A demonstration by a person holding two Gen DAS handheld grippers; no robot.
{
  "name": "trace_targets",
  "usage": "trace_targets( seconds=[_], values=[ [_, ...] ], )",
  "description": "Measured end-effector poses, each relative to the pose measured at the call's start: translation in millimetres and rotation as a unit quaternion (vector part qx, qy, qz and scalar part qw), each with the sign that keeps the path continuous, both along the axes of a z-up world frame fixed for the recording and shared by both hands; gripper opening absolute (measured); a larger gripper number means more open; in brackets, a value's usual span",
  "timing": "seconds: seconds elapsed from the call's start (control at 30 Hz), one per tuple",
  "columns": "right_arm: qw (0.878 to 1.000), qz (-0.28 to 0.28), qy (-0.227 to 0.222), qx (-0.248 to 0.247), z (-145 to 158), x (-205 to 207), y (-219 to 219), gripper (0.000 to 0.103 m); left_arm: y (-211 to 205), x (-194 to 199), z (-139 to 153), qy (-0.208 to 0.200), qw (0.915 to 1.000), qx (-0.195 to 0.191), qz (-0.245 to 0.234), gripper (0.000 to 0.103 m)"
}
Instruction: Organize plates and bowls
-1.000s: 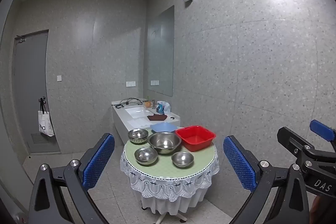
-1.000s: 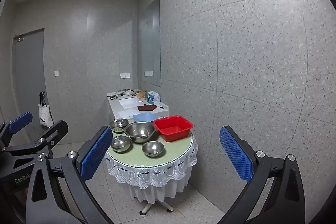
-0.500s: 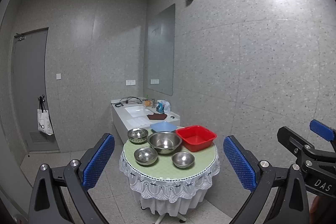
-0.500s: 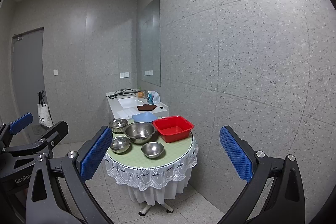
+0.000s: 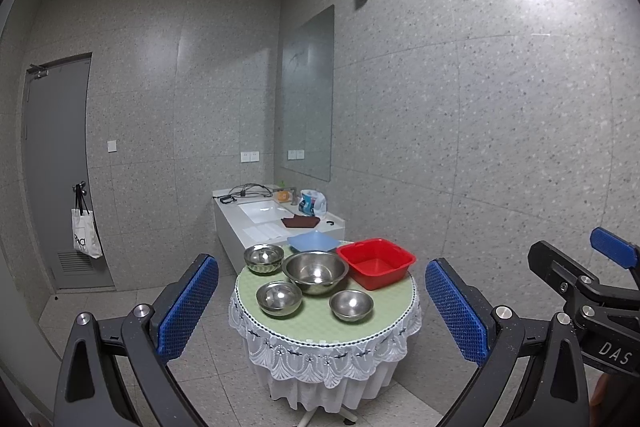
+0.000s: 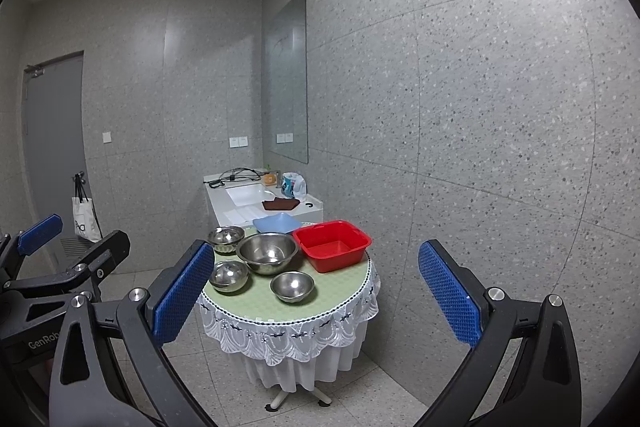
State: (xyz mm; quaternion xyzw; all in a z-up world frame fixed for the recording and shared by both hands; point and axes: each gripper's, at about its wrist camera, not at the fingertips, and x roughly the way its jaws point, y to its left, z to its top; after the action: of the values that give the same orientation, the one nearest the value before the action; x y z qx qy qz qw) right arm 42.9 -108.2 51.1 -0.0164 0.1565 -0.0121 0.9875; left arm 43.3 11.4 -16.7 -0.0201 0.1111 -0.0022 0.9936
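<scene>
**Bowls Wait on a Round Surface While Both Tools Hang Spread and Empty**

A small round surface [image 5: 362,325] stands on the tiled floor of a grey speckled-wall room, covered by a pale green cloth with a white lace skirt. Behind it a white counter [image 5: 256,233] with a sink runs along the wall, under a mirror [image 5: 308,95]. A grey door [image 5: 56,167] is at the far left, with a white tote bag [image 5: 84,237] hanging on it.

On the surface, a large steel bowl [image 5: 316,271] sits in the middle. Three smaller steel bowls lie around it: a back-left bowl [image 5: 264,258], a front-left bowl [image 5: 279,298] and a front-right bowl [image 5: 351,305]. A red square basin [image 5: 376,262] sits to the right of the large bowl, near the edge. A blue plate [image 5: 313,241] lies at the back, partly behind the large bowl and basin.

The left tool [image 5: 322,311] hangs well short of the surface, its blue-padded fingers [image 5: 188,305] spread wide with nothing between them. The right tool [image 6: 316,293] is likewise spread wide, holding nothing and touching nothing; its left pad overlaps the surface's edge only in line of sight. Each tool shows at the edge of the other's view.
</scene>
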Motion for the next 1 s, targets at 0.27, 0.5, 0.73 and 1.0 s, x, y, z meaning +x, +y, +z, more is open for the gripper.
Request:
trace_targets(
  seconds=[0.27, 0.5, 0.73, 1.0],
  values=[
    [1.000, -0.001, 0.002, 0.000, -0.8, 2.3, -1.4, 0.103, 2.0, 2.3, -4.5, 0.001, 1.0000, -0.001, -0.001, 0.102],
    [1.000, -0.002, 0.003, 0.000, -2.5, 3.2, -1.7, 0.103, 7.2, 7.6, -9.1, 0.004, 1.0000, -0.001, -0.003, 0.102],
    [1.000, -0.002, 0.005, 0.001, -3.4, 3.6, -2.3, 0.103, 8.1, 8.5, -8.6, 0.007, 1.0000, 0.000, -0.002, 0.102],
    [1.000, -0.002, 0.005, 0.001, -4.9, 3.0, -2.1, 0.103, 8.0, 8.9, -6.6, 0.007, 1.0000, 0.001, -0.002, 0.102]
  ],
)
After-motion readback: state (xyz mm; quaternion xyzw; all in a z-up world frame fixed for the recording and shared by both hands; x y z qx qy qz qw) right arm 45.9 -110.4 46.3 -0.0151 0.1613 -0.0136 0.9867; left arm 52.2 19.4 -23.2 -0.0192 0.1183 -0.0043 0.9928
